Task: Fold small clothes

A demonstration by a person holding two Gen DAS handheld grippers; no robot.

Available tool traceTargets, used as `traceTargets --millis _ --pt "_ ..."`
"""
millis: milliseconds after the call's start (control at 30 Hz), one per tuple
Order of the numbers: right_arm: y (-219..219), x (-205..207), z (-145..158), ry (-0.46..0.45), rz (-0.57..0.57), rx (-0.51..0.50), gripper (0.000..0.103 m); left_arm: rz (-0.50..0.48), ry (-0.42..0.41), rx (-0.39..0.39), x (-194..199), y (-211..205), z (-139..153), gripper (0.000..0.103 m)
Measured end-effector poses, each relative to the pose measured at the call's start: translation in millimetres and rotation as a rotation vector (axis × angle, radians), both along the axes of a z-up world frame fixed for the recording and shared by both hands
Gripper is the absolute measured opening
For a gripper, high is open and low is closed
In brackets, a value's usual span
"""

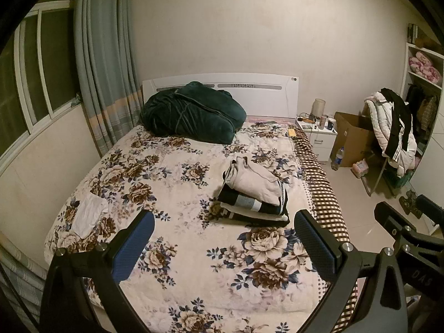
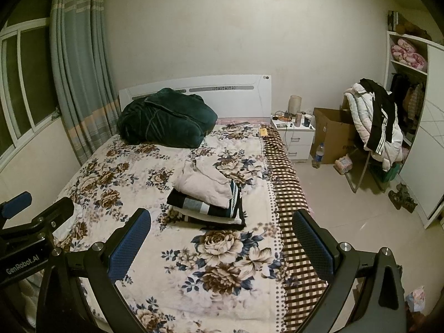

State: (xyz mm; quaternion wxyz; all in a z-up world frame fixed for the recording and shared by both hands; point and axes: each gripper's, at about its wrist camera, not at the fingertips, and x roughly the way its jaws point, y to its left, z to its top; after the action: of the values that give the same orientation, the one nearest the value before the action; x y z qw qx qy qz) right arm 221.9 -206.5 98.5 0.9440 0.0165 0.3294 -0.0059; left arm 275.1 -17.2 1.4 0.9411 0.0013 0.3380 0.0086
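On the floral bed (image 1: 180,249) the folded clothes stack (image 1: 254,194) lies near the right edge; a white cloth (image 1: 88,216), perhaps unfolded, lies left. Left gripper (image 1: 222,247) and right gripper (image 2: 222,245) are wide open, holding nothing. A nightstand (image 1: 316,136) stands beside.

A bed with a floral blanket (image 1: 194,263) and white headboard (image 1: 249,94) stood against a plain pale wall (image 1: 249,27), grey-blue curtains (image 1: 108,83) beside a dark window (image 1: 33,63) on one side, a white nightstand (image 1: 319,141), cardboard box (image 1: 352,138) and open wardrobe (image 1: 421,83) on the other, over pale floor tiles (image 1: 369,222).
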Motion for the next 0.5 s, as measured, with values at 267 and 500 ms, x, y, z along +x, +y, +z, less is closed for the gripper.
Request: traceTargets --millis 267,500 --pt "0.1 0.9 0.3 -0.002 0.001 0.000 0.103 0.002 0.000 0.002 -0.7 1.1 0.2 0.103" --pt "-0.1 -0.4 -1.2 -0.002 0.000 -0.001 0.103 0.003 0.001 0.002 -1.1 4.2 1.4 0.103"
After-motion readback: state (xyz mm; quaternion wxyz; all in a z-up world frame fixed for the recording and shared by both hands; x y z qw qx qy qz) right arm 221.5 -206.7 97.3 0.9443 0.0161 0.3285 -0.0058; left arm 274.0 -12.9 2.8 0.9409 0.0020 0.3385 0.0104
